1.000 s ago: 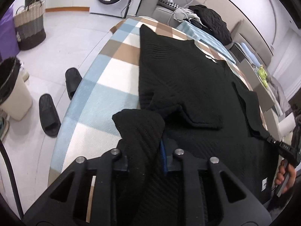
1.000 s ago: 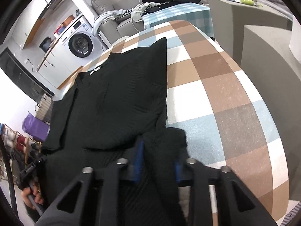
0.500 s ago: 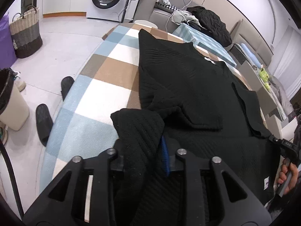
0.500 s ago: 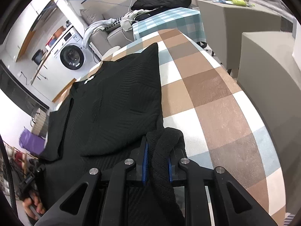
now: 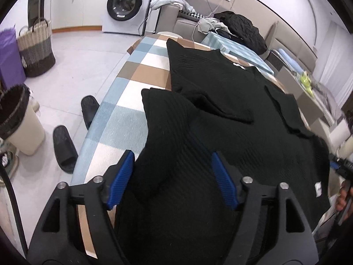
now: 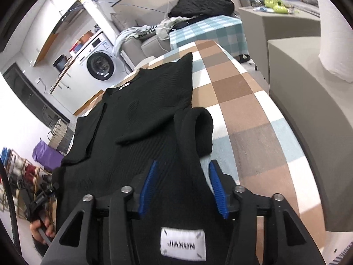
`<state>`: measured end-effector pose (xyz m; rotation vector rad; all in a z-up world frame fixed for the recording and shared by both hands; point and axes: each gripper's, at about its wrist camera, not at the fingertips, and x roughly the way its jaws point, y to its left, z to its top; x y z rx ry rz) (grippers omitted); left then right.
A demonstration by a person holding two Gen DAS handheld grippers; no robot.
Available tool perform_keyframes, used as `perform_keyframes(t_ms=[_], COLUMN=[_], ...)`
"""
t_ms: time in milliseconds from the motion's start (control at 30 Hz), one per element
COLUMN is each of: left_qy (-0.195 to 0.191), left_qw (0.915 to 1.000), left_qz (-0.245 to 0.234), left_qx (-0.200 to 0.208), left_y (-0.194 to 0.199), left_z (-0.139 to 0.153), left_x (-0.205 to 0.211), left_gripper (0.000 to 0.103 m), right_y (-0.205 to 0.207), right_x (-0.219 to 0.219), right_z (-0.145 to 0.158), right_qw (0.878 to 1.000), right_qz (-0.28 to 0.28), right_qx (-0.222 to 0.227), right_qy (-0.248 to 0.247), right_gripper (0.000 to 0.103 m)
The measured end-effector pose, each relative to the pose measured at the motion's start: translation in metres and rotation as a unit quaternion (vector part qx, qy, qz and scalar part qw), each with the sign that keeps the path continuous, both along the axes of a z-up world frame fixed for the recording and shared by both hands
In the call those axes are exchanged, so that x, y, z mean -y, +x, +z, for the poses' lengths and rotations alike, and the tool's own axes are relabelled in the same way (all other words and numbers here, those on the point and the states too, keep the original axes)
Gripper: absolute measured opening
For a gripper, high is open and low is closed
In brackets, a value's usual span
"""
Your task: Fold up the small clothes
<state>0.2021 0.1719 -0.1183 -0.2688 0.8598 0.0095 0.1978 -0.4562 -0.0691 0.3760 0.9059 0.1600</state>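
Checked tablecloth [image 5: 123, 119] under black sweater [image 5: 220, 101]

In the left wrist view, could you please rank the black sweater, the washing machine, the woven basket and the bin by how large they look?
1. Black sweater, nearest the camera.
2. Washing machine.
3-4. Woven basket and bin look alike; unranked.

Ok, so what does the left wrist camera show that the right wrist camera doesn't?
Only the left wrist view shows two black slippers and a lined bin on the floor. Only the right wrist view shows the white JIAXUN label and a curled hem corner. Both show the black sweater on the checked cloth, the washing machine, and open fingers.
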Motion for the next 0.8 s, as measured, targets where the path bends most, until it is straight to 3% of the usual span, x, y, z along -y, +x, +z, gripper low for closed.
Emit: perform_keyframes(t_ms=[67, 200, 500, 800], left_qy=[0.012, -0.007, -0.009, -0.007], left_qw=[0.9999, 0.9996, 0.9996, 0.9997], left_qz=[-0.002, -0.008, 0.007, 0.003], left_qx=[0.003, 0.028, 0.027, 0.025], left_y=[-0.011, -0.033, -0.06, -0.062], left_z=[0.002, 0.009, 0.008, 0.0], left_x=[0.003, 0.003, -0.004, -0.005], left_gripper=[0.074, 0.082, 0.082, 0.082], right_y=[-0.01, -0.028, -0.058, -0.078], right_x=[-0.001, 0.002, 0.006, -0.011], right_z=[0.001, -0.001, -0.014, -0.02], right_qw=[1.0, 0.999, 0.999, 0.996], right_qz=[0.011, 0.026, 0.044, 0.08], right_qx=[0.009, 0.016, 0.014, 0.01], right_qy=[-0.005, -0.01, -0.01, -0.047], right_gripper=[0.06, 0.061, 0.064, 0.064])
